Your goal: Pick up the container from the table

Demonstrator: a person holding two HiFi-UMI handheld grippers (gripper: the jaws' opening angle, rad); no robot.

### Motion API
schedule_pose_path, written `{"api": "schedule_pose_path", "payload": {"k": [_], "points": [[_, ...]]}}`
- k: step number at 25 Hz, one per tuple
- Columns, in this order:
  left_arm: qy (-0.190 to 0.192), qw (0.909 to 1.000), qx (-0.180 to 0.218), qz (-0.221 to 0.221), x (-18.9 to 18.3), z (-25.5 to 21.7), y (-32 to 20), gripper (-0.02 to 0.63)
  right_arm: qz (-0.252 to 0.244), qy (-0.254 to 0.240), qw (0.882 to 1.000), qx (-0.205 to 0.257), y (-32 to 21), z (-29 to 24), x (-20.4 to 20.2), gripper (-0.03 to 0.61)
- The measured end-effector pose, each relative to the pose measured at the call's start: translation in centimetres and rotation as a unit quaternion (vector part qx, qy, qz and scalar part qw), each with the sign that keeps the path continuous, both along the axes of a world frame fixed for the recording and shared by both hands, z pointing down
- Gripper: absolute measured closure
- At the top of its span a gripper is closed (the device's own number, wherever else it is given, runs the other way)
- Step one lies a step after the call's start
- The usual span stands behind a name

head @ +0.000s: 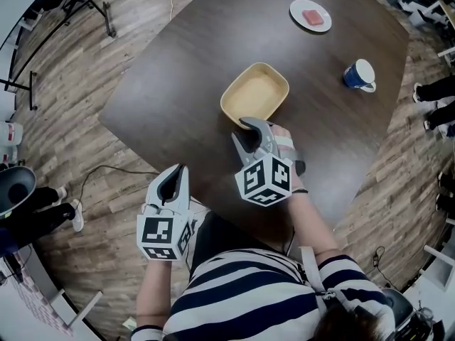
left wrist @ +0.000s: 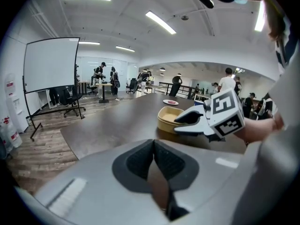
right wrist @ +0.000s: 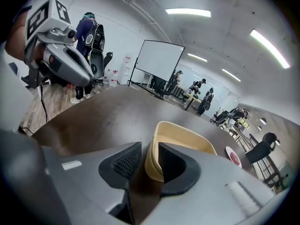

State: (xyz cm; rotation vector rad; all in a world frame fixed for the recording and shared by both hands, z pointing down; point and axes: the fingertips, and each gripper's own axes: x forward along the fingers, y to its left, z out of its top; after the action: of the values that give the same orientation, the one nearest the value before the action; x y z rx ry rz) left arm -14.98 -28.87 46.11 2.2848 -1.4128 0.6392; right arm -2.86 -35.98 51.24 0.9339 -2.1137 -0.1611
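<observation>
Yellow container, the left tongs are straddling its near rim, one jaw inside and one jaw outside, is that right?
Not quite. It is the right tongs that straddle the near rim of the yellow container, one jaw inside and one jaw outside; the right gripper view shows it. The left tongs are shut and apart from it.

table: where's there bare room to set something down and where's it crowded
Widest bare stretch: the table left of the container, out to its left and far edges. Also bare between the mug and the near right edge. Crowded: the plate and mug corner, and the container's near rim, which the right gripper straddles.
</observation>
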Motion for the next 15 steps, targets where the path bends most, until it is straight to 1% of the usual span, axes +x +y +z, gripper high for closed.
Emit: {"api": "schedule_pose_path", "payload": {"k": [3, 6, 8, 15], "points": [[0.001, 1.0, -0.008, 0.003, 0.06, 0.39, -0.33, 0.614, -0.005, 0.022, 1.0, 0.01, -0.28, 0.06, 0.07, 0.476], [0.008, 0.9999, -0.013, 0.006, 0.3, 0.45, -0.35, 0.614, -0.008, 0.046, 0.999, 0.024, -0.41, 0.04, 0.23, 0.525], [0.006, 0.9999, -0.011, 0.006, 0.42, 0.6, -0.34, 0.614, -0.008, 0.046, 0.999, 0.025, -0.44, 0.11, 0.44, 0.532], [0.008, 0.9999, -0.006, -0.01, -0.56, 0.68, 0.27, 0.614, -0.007, 0.029, 1.0, 0.003, 0.13, 0.24, 0.72, 0.543]]}}
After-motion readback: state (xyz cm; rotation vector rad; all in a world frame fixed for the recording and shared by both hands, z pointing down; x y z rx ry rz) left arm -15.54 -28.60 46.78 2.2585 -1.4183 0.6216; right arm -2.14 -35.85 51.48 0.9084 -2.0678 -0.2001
